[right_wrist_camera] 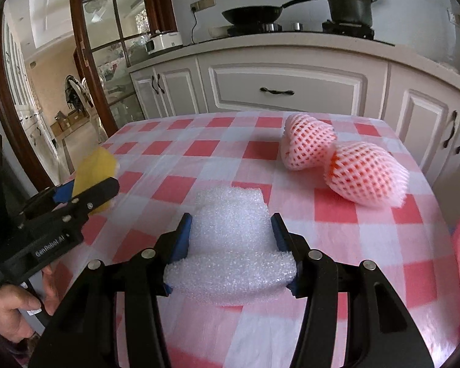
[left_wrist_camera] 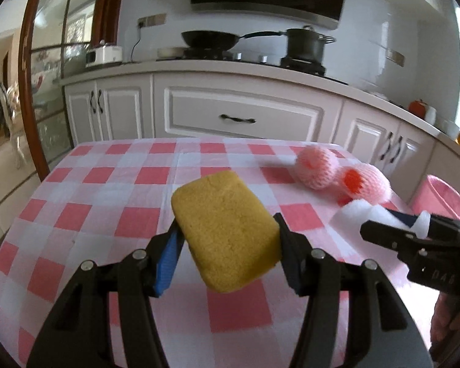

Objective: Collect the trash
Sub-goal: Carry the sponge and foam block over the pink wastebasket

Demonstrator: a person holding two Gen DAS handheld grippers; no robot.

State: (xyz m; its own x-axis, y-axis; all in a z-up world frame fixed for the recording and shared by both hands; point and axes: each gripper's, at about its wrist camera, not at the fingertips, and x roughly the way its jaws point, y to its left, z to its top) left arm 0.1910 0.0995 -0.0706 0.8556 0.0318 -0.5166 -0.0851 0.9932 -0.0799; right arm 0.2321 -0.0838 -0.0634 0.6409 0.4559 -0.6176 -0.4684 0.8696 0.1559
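Pink bin (left_wrist_camera: 444,199) (left view only); hand-held grippers clamp sponge (left_wrist_camera: 227,230) and foam (right_wrist_camera: 230,245).

Each claw is black plastic with two long, angled arms joined by round silver screws. The left claw (left_wrist_camera: 228,239) has blue ribbed pads on the inner faces of its fingers (left_wrist_camera: 168,260); so does the right claw (right_wrist_camera: 231,239). White lettering runs along the left claw's black body, above the hand (right_wrist_camera: 12,312) on its handle.
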